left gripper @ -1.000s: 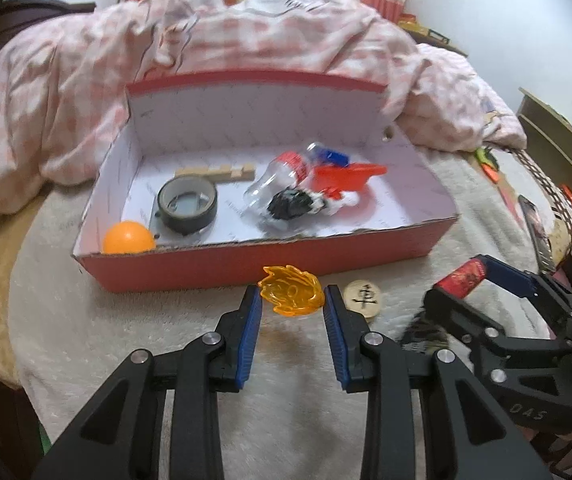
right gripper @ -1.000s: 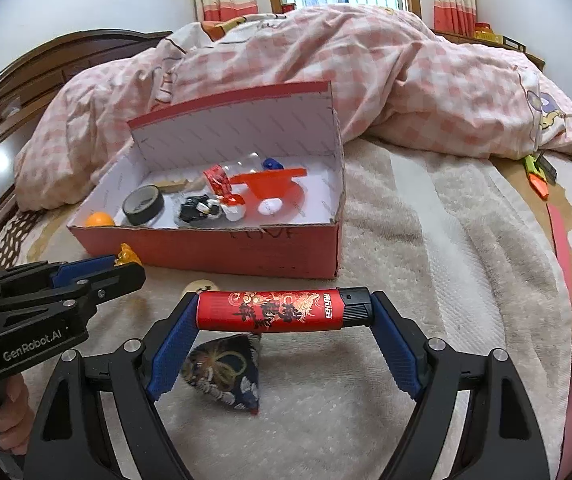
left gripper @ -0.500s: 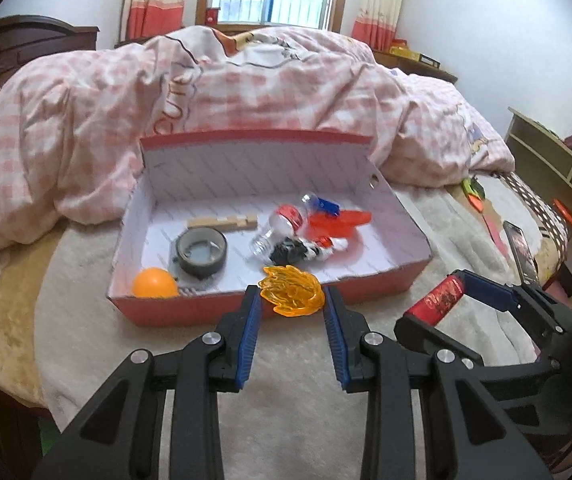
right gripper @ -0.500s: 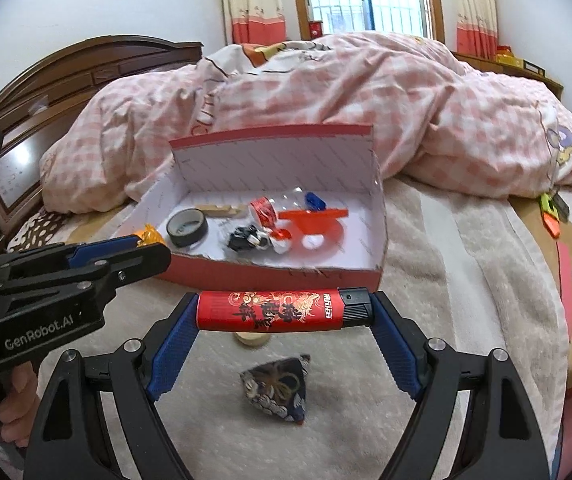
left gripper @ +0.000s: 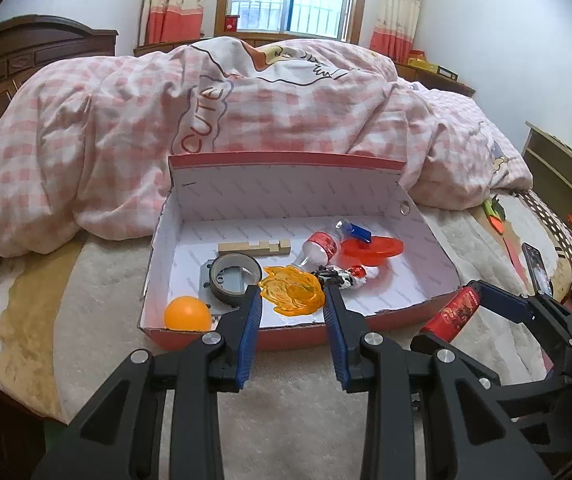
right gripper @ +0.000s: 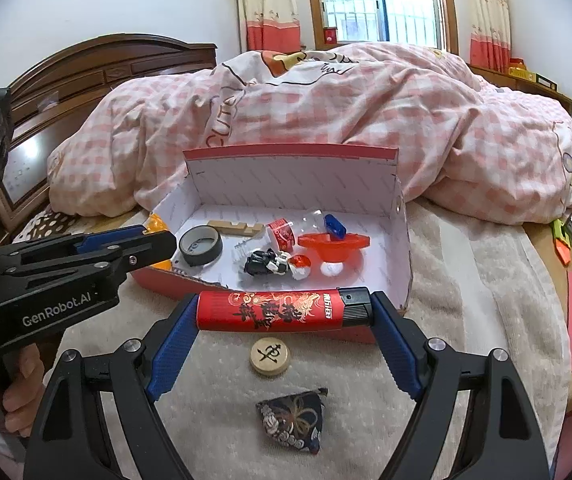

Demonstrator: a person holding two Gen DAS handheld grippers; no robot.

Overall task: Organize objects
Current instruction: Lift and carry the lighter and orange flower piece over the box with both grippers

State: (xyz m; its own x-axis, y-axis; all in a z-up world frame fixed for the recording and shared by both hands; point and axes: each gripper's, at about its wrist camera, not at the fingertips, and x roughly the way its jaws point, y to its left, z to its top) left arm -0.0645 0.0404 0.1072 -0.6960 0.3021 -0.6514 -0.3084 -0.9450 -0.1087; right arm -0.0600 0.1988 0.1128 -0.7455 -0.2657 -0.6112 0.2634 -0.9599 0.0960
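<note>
Bed blanket (right gripper: 466, 280), red box (left gripper: 286, 334), left tool (left gripper: 292, 304) gripping orange flame piece (left gripper: 292, 294), right tool (right gripper: 283, 312) gripping red lighter (right gripper: 269, 312)

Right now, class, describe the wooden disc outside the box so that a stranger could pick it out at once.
Find the red cardboard box on the cream blanket. On the blanket just in front of its near wall lies the wooden disc, with a dark patterned pouch nearer the camera. The disc is round, pale and flat, with one black character on top; the pouch is dark cloth.
</note>
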